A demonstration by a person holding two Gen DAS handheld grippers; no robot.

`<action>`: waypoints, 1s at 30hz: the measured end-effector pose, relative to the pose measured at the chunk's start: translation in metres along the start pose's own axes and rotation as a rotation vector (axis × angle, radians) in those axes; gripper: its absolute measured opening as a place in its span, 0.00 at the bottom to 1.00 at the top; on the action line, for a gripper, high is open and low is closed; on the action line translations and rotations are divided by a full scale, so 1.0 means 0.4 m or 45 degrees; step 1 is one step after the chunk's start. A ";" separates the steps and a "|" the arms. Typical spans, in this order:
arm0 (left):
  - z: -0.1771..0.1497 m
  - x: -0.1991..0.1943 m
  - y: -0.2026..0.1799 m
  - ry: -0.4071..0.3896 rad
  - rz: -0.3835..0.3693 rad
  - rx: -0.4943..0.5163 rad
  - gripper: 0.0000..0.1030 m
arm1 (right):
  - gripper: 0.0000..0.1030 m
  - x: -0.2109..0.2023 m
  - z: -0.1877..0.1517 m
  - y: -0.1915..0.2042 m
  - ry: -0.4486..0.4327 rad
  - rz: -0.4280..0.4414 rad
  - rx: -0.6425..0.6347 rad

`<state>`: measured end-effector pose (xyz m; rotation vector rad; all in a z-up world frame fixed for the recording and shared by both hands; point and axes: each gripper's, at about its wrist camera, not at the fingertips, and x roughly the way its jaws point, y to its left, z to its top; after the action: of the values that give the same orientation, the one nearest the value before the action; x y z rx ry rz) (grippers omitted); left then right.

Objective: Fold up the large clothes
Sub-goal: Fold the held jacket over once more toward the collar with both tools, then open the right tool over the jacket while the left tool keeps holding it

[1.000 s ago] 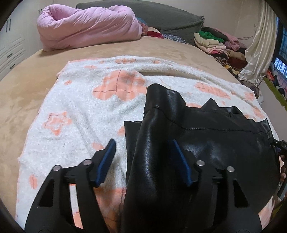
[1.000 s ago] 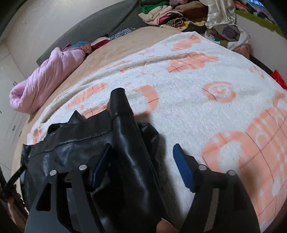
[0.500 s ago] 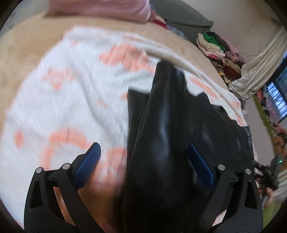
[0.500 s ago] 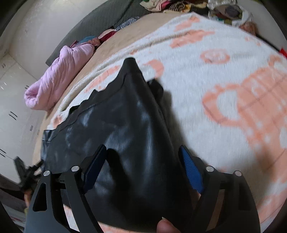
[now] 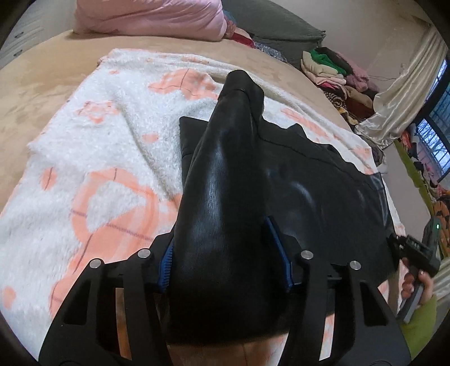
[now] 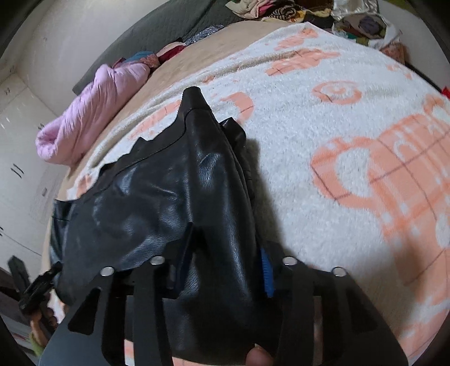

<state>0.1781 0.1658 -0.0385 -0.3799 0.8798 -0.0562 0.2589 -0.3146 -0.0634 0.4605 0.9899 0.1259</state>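
Both the left tongs [image 5: 225, 264] and right tongs [image 6: 225, 267] are closing on bunched sleeves of the black leather jacket [image 5: 309, 180] (spread on the blanket [image 5: 98, 157]), presumably to fold them inward.

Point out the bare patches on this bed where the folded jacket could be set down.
Free: white-and-orange blanket to the right of the black leather jacket, and tan bedspread between blanket and pink duvet. Crowded: the clothes pile by the curtain.

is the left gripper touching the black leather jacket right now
Touching. In the left wrist view the left gripper is closing on a bunched fold of the black leather jacket, with both blue pads pressed against its sides.
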 end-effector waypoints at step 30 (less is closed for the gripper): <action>0.094 0.077 0.049 0.043 -0.160 -0.143 0.48 | 0.40 0.042 -0.185 0.463 0.111 0.099 -0.565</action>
<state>0.2242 0.1892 -0.0465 -0.5403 0.8937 -0.1302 0.2261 -0.1198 -0.0310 0.0867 0.9948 0.4287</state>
